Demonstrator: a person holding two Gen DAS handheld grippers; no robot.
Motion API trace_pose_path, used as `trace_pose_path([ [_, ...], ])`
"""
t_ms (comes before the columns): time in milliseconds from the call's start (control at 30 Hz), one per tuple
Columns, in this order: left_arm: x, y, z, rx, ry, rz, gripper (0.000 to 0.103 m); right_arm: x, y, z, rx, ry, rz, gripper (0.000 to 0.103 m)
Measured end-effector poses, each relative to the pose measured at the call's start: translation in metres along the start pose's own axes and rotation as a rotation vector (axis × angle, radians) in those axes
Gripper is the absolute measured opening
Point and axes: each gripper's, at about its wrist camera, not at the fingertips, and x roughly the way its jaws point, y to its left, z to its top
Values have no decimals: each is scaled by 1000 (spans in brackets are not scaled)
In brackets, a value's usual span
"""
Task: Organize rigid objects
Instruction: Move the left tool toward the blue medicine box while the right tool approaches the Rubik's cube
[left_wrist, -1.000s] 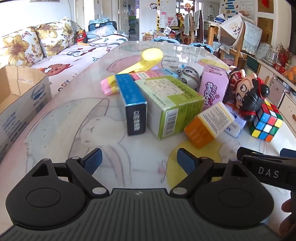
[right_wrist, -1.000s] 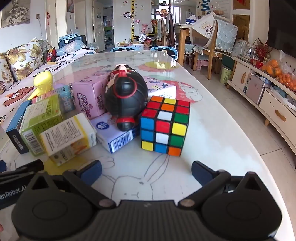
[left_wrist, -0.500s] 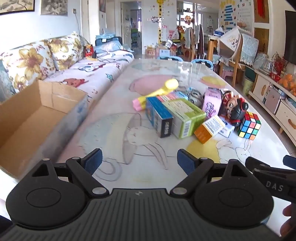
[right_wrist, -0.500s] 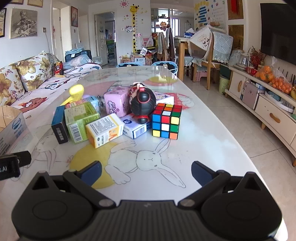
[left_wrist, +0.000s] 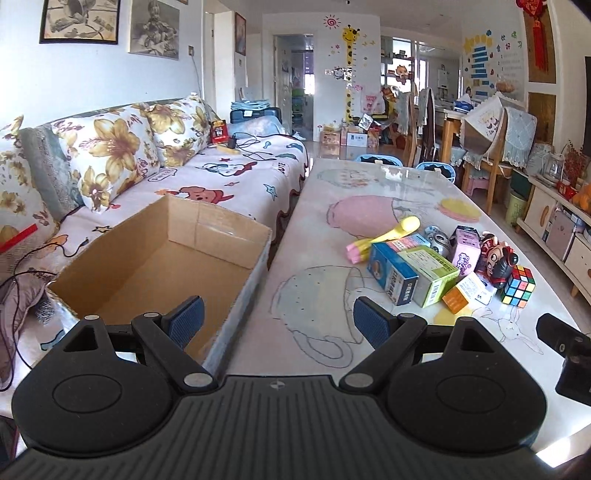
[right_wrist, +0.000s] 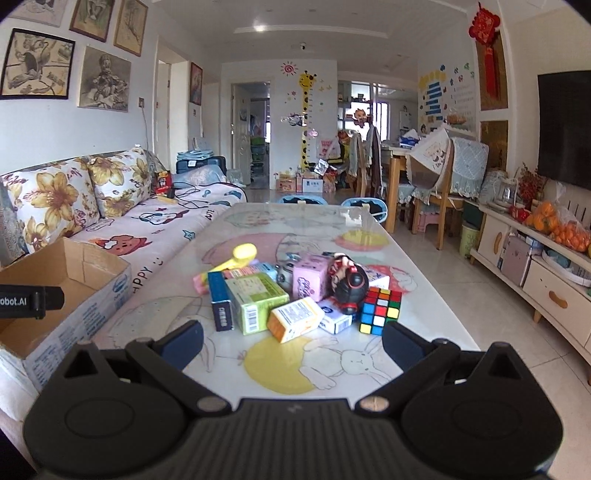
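A pile of small rigid objects lies mid-table: a blue box (left_wrist: 391, 277), a green box (left_wrist: 430, 273), an orange-and-white carton (right_wrist: 295, 317), a pink carton (right_wrist: 309, 277), a puzzle cube (right_wrist: 380, 310), a black-and-red doll (right_wrist: 349, 284) and a yellow scoop (right_wrist: 240, 256). An open, empty cardboard box (left_wrist: 155, 258) stands to the left of the table, beside the sofa. My left gripper (left_wrist: 277, 324) is open and holds nothing, well back from the pile, near the box. My right gripper (right_wrist: 291, 341) is open too, short of the cube.
The table (right_wrist: 295, 369) has a glossy cartoon-print top. A floral sofa (left_wrist: 110, 166) runs along the left. Chairs (right_wrist: 436, 206) stand beyond the far end, and a low cabinet (right_wrist: 535, 280) with oranges lines the right wall.
Both grippers have pulled back and up from the pile, which now looks smaller and farther. The cardboard box has come fully into the left wrist view. Both stay open.
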Motion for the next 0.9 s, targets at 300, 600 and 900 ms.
trace_pose_path([
  [300, -11, -3, -25, -64, -68, 77, 103, -28, 58, 13, -148, -107, 108, 102],
  [600, -13, 0, -41, -134, -92, 103, 103, -41, 89, 17, -197, -159, 174, 102],
  [900, -14, 8, -33, -142, -94, 91, 103, -40, 92, 12, -163, -175, 180, 102],
])
